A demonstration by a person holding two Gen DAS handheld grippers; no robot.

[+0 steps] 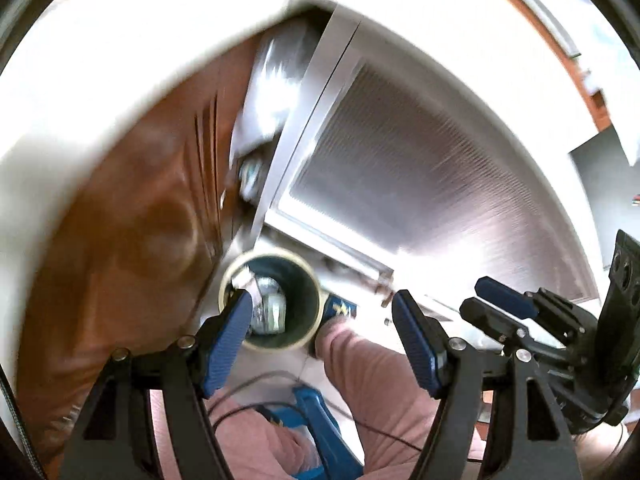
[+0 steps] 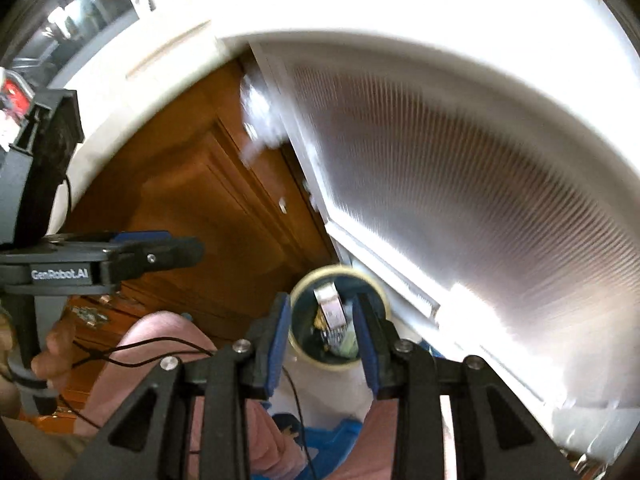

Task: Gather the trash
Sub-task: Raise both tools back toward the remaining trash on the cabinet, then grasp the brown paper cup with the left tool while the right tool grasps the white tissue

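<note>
Left wrist view: left tongs are seen spread wide, blue pads well apart, nothing pinched between them. A round bin with a pale rim and dark inner wall is seen below, on the floor beside the wooden cabinet. Crumpled trash is seen lying inside it; the near pad overlaps the bin's rim in the picture, but contact cannot be told. Right tongs are visible at the right edge, seen from the side, pads close together; whether anything is gripped cannot be told from here. Pink trouser legs of the person are seen below, with a blue item between them that cannot be identified. A ribbed grey panel in a white frame fills the upper right; heavy blur is present.

Right wrist view: right tongs are seen partly closed, with a clear gap between the pads and nothing in it. The bin is framed through that gap, well below, with foil-like and greenish scraps inside. Left tongs are seen at the left, side on, held by a hand on the grip. A thin black cable is seen running across the pink trousers. The cabinet and ribbed panel are seen behind.
</note>
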